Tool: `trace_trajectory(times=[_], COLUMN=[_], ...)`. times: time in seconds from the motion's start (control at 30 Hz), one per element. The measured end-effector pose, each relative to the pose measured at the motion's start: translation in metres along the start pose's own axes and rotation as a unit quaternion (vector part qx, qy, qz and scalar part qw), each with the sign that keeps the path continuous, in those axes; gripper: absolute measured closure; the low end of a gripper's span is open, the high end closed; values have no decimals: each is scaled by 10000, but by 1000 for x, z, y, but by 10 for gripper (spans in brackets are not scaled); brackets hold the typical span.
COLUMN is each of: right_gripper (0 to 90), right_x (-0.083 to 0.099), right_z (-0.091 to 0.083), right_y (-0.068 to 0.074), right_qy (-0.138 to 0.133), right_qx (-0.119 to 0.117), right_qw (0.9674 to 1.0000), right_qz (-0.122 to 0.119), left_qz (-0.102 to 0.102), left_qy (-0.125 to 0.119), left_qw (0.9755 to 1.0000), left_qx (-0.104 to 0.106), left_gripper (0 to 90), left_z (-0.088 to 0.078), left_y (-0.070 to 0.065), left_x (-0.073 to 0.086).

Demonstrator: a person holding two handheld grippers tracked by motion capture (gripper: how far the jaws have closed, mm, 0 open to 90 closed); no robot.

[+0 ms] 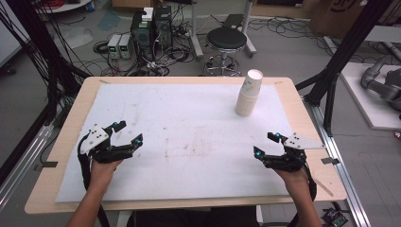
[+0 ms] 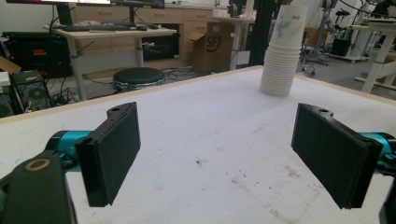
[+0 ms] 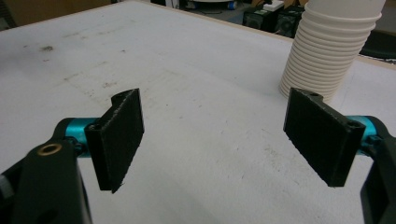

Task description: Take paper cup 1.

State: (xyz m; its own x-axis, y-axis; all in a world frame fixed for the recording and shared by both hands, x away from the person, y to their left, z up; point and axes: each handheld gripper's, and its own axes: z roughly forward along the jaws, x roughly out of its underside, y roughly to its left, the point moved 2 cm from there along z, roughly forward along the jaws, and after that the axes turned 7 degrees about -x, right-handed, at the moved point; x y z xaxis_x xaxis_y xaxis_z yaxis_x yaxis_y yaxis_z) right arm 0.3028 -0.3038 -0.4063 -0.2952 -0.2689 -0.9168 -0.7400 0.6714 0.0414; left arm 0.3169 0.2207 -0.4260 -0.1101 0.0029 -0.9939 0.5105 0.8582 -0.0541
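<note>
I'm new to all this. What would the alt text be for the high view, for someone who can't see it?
A person's two hands rest on a white mat covering a wooden table, each holding a black claw with jaws open: left claw, right claw. A tilted stack of paper cups stands at the far right. A black stool and tangled cables lie on the floor beyond.

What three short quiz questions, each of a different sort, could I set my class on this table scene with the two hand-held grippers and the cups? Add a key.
1. True or false: the left gripper is shut on a cup.
2. Multiple choice: the stack of paper cups stands (A) at the near left corner, (B) on the far right part of the white mat, (C) on the floor.
3. Fill in: the right gripper has its jaws ____.

Key:
1. False; its jaws stand open with nothing between them.
2. B.
3. Open; the cups stand ahead of it, untouched.
</note>
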Motion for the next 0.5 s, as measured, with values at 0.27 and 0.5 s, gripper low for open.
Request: trace_trajectory(times=[0.27,0.5], right_gripper=[205,205], right_x=[1,1], right_z=[0,-1], right_y=[-3,-2], right_qy=[-22,-59], right_qx=[10,19], right_qw=[10000,9999], right_qz=[90,87], left_qz=[43,9], left_qy=[36,11], left_qw=[10000,10000], left_qx=[32,40], left_gripper=[156,155], left_z=[2,-1], left_y=[1,2], left_x=[1,1])
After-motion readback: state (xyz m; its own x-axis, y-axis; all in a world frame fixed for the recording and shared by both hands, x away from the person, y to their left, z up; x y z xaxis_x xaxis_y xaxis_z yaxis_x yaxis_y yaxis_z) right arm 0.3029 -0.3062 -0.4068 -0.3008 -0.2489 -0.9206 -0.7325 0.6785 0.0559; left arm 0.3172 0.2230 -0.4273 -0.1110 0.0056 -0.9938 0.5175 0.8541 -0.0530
